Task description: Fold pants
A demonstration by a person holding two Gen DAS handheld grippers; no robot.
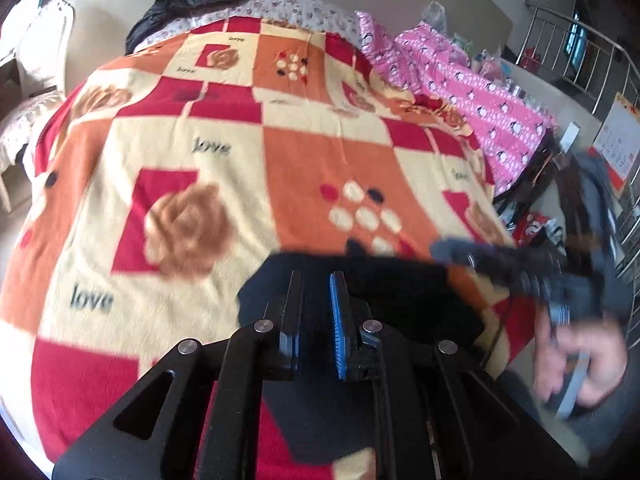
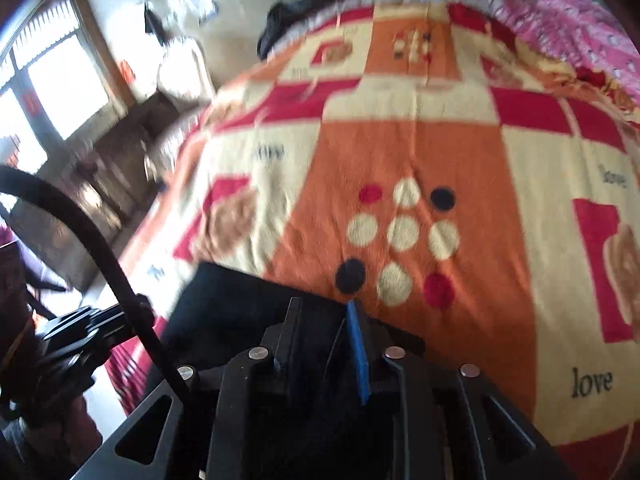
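Note:
The dark navy pants [image 1: 400, 300] lie folded at the near edge of the bed, on the red, orange and cream "love" blanket [image 1: 224, 160]. My left gripper [image 1: 316, 284] hangs just above the pants, its fingers close together with a narrow gap and nothing visibly between them. In the right wrist view the pants [image 2: 232, 308] lie under my right gripper [image 2: 324, 310], whose fingers stand a little apart over the cloth; whether they pinch cloth is unclear. The right gripper also shows blurred in the left wrist view [image 1: 472, 256], at the right.
A pink patterned quilt [image 1: 480, 100] lies at the bed's far right. A black garment [image 1: 192, 4] lies at the head of the bed. A metal railing [image 1: 580, 52] and clutter stand to the right. A window [image 2: 48, 92] and furniture are left of the bed.

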